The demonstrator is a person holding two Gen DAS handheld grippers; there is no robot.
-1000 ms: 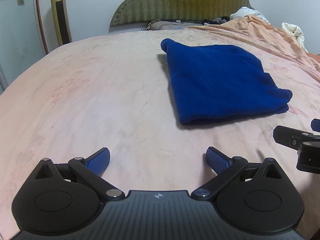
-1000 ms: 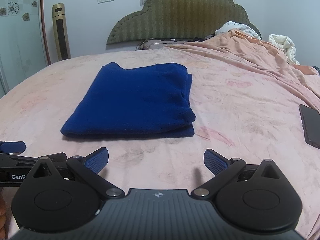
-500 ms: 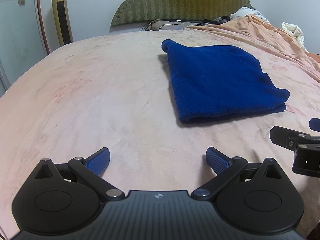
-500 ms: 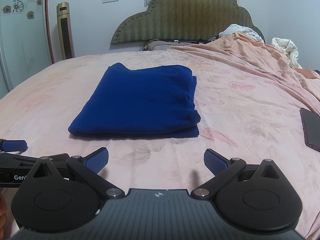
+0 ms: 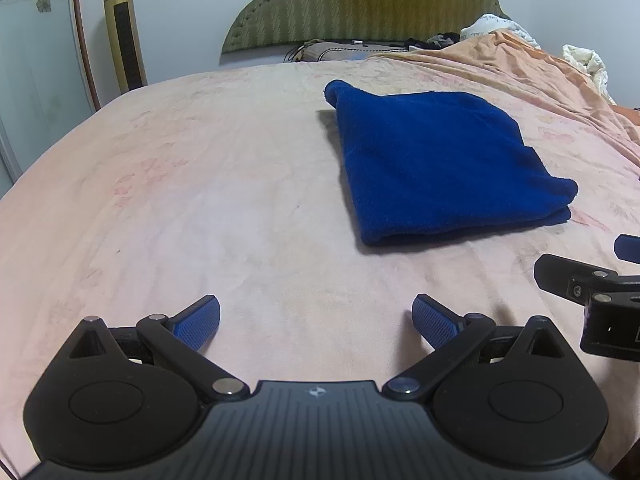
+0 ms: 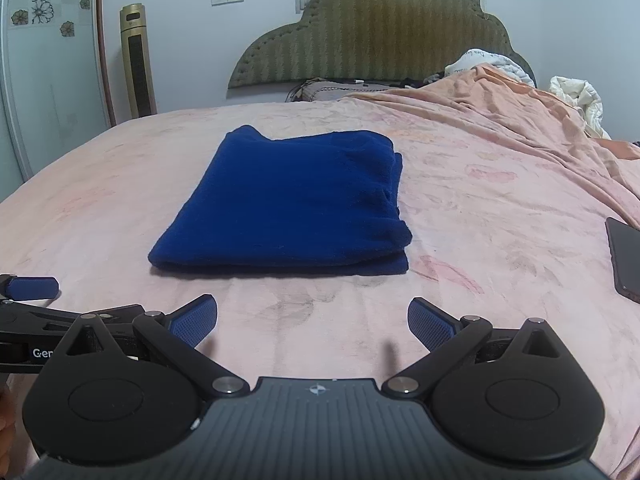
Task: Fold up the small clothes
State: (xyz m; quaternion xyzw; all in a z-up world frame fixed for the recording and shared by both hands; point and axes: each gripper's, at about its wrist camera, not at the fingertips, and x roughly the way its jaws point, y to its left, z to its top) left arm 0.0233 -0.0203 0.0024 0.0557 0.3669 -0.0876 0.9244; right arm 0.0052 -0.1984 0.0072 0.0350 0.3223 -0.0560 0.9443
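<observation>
1. Both claws are spread wide and hold nothing: the left gripper (image 5: 316, 322) and the right gripper (image 6: 312, 320) hover side by side over the near part of the bed (image 6: 480, 208).
2. A folded blue garment (image 6: 292, 204) lies flat on the pink sheet, just beyond the fingertips, apart from both grippers.
3. A dark phone (image 6: 626, 258) lies at the right edge of the bed.
4. At the far end stands a green headboard (image 6: 380, 36).
</observation>
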